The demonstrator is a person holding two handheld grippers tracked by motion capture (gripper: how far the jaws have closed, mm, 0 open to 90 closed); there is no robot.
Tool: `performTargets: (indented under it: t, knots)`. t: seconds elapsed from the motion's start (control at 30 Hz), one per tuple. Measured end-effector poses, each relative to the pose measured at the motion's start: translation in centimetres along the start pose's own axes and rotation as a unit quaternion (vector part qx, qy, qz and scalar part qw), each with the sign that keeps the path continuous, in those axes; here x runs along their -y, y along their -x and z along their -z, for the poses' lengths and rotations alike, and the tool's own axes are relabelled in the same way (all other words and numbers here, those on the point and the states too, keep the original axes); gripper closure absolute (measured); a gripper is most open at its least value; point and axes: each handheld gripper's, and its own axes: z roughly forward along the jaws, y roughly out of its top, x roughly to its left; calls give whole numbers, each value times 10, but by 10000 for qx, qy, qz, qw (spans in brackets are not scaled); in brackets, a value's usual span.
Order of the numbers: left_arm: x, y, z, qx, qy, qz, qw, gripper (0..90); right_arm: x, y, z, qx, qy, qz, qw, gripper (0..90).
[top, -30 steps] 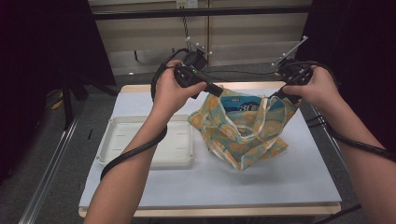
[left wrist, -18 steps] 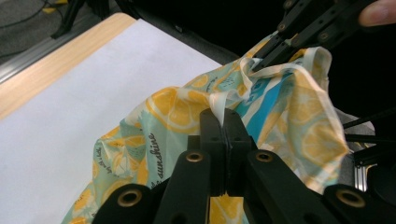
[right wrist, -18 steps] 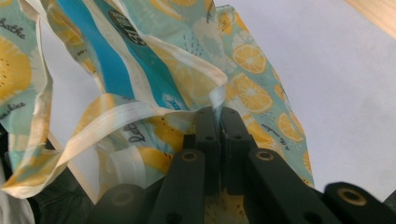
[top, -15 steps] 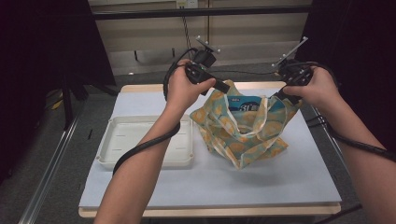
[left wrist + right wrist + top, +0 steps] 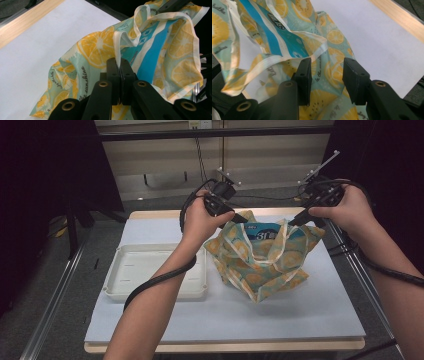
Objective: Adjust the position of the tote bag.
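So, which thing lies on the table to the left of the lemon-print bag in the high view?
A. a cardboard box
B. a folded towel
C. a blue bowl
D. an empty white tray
D: an empty white tray sits on the white table beside the lemon-print bag, with nothing lying in it.

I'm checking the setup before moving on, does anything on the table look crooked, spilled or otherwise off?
Nothing spilled or damaged. The lemon-print bag sags crumpled and lopsided on the table: the left gripper pinches its rim, while the right gripper has just been opening, fabric loose between its jaws. The white tray sits square.
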Motion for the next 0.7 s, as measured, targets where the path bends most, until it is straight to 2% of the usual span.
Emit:
performTargets:
  t: [0.1, 0.17, 0.27, 0.3, 0.47, 0.6, 0.7]
  knots:
    - [0, -2, -1, 6, -32, -57, 10000, 888, -1, -1, 6, 52, 20, 47, 10000, 531]
    - [0, -1, -1, -86, -44, 47, 9999, 887, -2, -4, 11, 26, 92, 50, 9999, 506]
    - [2, -4, -2, -19, -10, 81, 10000, 887, -2, -7, 15, 15, 98, 122, 9999, 488]
    - [2, -5, -2, -77, -53, 86, 9999, 887, -2, -7, 15, 15, 98, 122, 9999, 488]
    - [3, -5, -5, -63, -52, 154, 9998, 886, -3, -12, 20, -88, 135, 146, 9998, 456]
    - [3, -5, -7, -59, -48, 152, 9999, 886, -5, -19, 22, -206, 124, 317, 9992, 435]
    - [1, -4, -7, -99, -70, 156, 9998, 885, -5, -26, 17, -365, 10, 397, 9985, 469]
